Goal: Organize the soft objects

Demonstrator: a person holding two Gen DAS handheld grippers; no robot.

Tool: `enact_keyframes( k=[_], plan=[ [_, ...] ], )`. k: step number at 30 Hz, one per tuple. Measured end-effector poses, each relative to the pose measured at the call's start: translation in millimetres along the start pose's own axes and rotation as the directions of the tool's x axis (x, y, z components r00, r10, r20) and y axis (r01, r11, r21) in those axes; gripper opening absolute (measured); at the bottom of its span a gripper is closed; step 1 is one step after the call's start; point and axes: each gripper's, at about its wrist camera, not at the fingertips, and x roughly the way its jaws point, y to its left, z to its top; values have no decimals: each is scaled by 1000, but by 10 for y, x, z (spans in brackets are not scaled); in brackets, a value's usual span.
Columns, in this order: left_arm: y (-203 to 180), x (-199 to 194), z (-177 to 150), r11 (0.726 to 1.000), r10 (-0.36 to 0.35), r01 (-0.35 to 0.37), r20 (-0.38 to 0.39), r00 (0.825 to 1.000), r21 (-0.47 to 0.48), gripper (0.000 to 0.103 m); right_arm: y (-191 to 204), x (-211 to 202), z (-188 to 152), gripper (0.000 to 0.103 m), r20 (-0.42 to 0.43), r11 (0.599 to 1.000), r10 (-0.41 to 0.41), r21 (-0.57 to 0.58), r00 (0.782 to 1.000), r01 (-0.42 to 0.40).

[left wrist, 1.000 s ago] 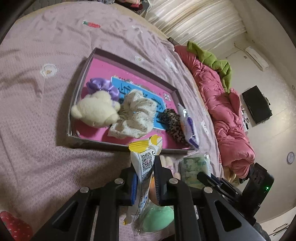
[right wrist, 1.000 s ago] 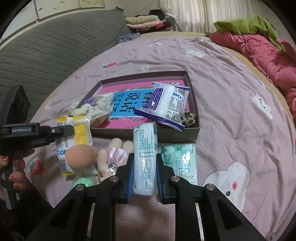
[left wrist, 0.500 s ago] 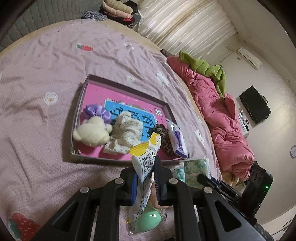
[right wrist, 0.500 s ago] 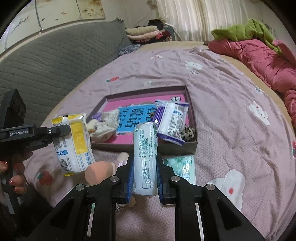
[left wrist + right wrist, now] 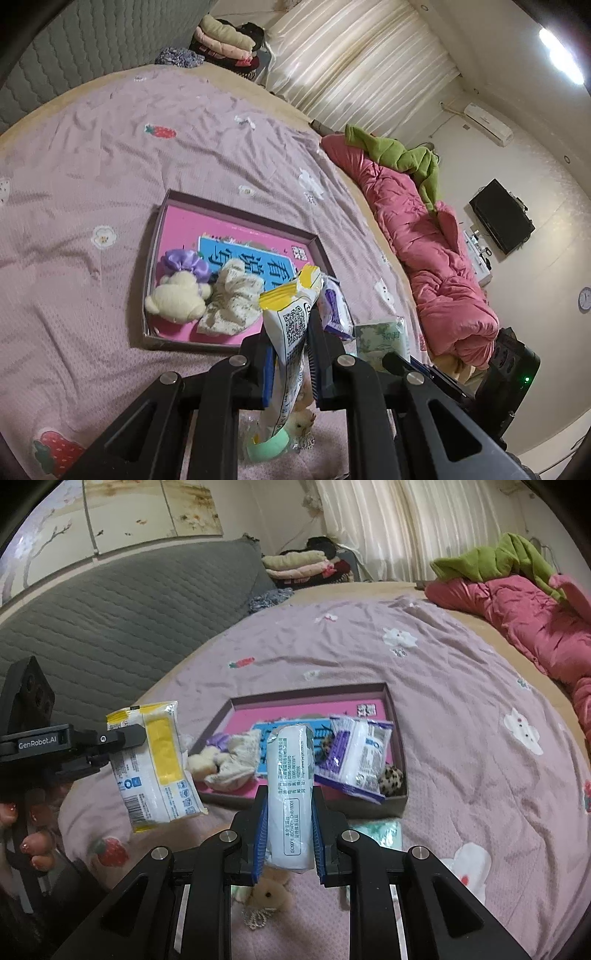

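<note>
The left gripper (image 5: 290, 363) is clamped on a yellow-and-white tissue pack (image 5: 153, 764), which hangs in the air above the lilac bedspread (image 5: 461, 709), clear of the surface and just left of the shallow box (image 5: 395, 716). The right gripper (image 5: 290, 836) is clamped on a pale blue-white tissue pack (image 5: 291, 794), held upright between its blue pads (image 5: 260, 834) with the upper end pointing toward the near wall of the box. The box has a pink floor with a blue printed panel and lies flat on the bedspread. Inside it, along the near side, are a cream plush toy (image 5: 175, 301) touching a purple scrunchie (image 5: 184, 260), a crumpled cream floral cloth (image 5: 232, 299) just beside the toy, a purple-and-white tissue pack (image 5: 356, 757) propped against the right end, and a leopard-print item (image 5: 391, 777) in the near right corner, partly under that pack. Outside the box, just beside its near wall, a green-patterned tissue pack (image 5: 382, 341) lies on the bedspread. A small plush doll (image 5: 269, 891) lies below the right gripper, partly hidden by its fingers. A mint-green round item (image 5: 267, 445) lies below the left gripper. A pink quilt (image 5: 432, 258) with a green garment (image 5: 402, 158) on top lies along the far edge of the bed.
</note>
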Motion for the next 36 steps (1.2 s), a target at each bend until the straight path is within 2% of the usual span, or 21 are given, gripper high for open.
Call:
enact_keyframes(
  k=[14,22,29,36],
  plan=[
    [-197,-214,242,999,20,-23,91,996,37,15,151,-86,326,21,79,1000,21,-14,997,-20],
    [-251,-217,348,997,35,-41,105,994,61,15,221,-47,463,21,96,999,30,-26,995,-27],
    [-216,-105,497,997,35,-40,83,996,62,15,192,54,551,21,97,1000,24,-17,995,-22],
    [-88,227,554,996,56,-57,12,998,62,15,160,236,585,21,81,1000,24,-8,996,-23]
  ],
)
